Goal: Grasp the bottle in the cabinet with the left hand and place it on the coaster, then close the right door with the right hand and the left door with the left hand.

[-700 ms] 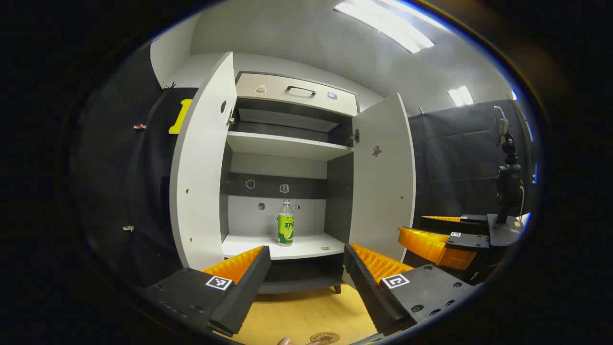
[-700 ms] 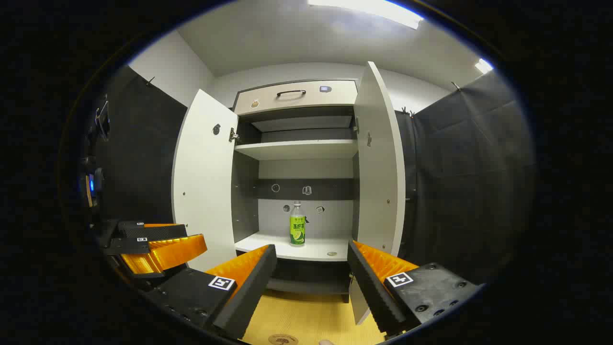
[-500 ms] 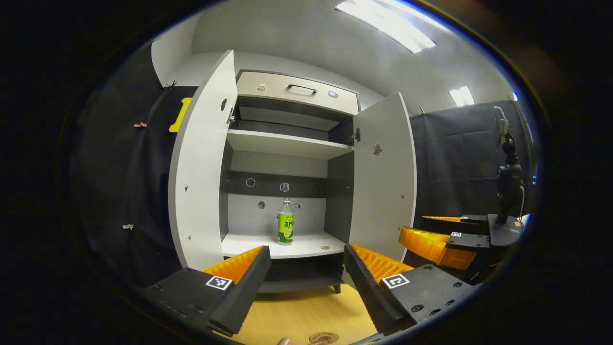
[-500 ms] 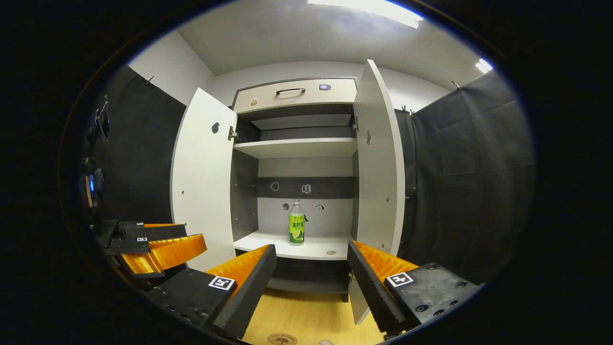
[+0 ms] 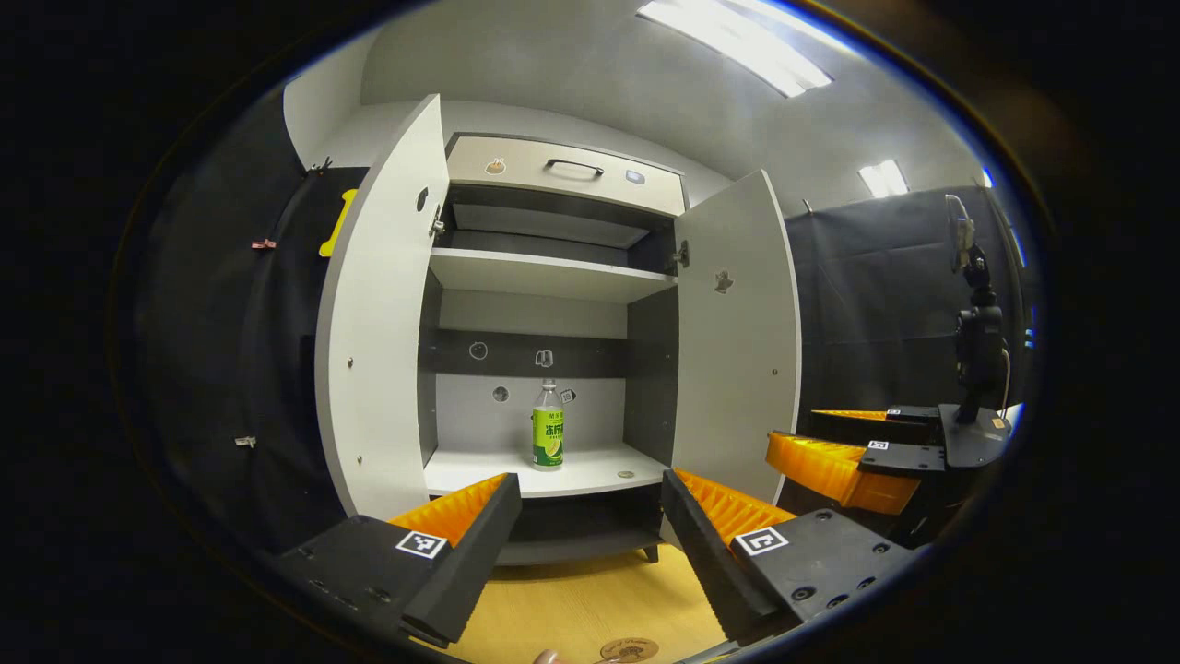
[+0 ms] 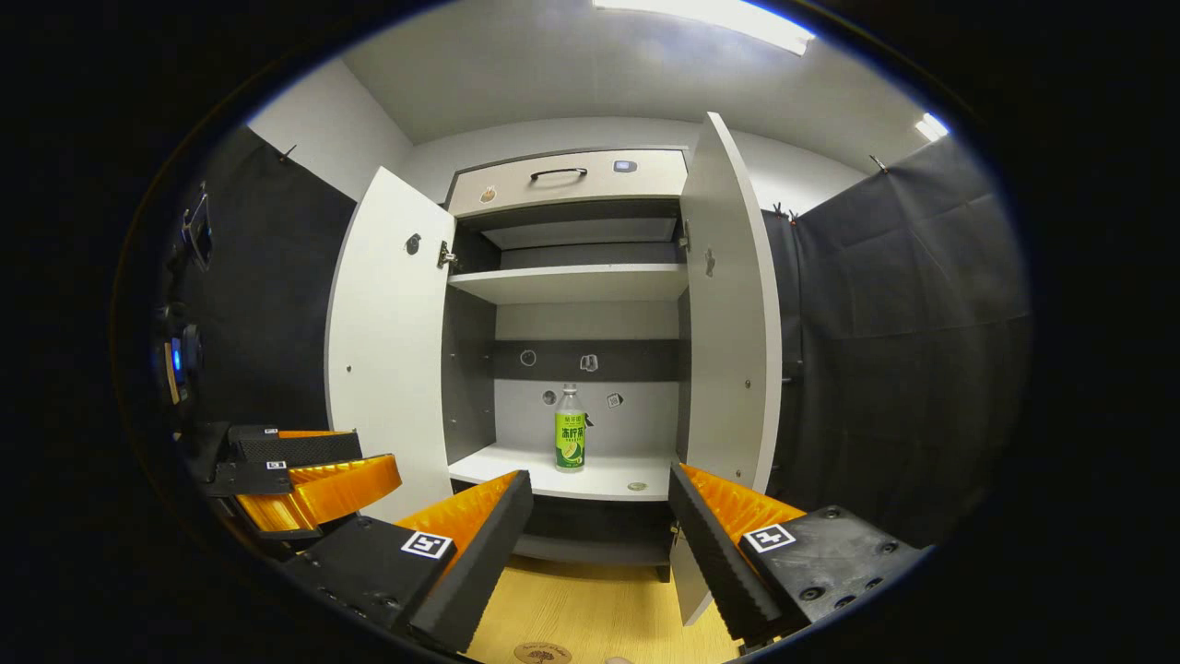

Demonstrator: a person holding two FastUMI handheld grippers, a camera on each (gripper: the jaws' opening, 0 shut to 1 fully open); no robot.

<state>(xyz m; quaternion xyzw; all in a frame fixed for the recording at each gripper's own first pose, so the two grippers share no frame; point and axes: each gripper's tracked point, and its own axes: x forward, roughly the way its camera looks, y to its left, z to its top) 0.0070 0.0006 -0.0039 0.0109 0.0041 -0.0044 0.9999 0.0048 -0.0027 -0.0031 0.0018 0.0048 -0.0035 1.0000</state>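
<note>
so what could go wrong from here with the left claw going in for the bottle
1. The bottle stands tall and narrow on the shelf, so a nudge from one finger of the open left claw might tip it.
2. Both doors, left and right, stand open beside the path; a wide claw could clip one.
3. The coaster lies low at the view's edge, so placement may be misjudged.

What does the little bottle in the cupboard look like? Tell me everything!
The bottle is small and clear-looking, with a pale cap and a green and yellow label around its body. It stands upright, alone on the white lower shelf of the open cabinet, near the middle. Nothing grips it; only the shelf touches it.
</note>
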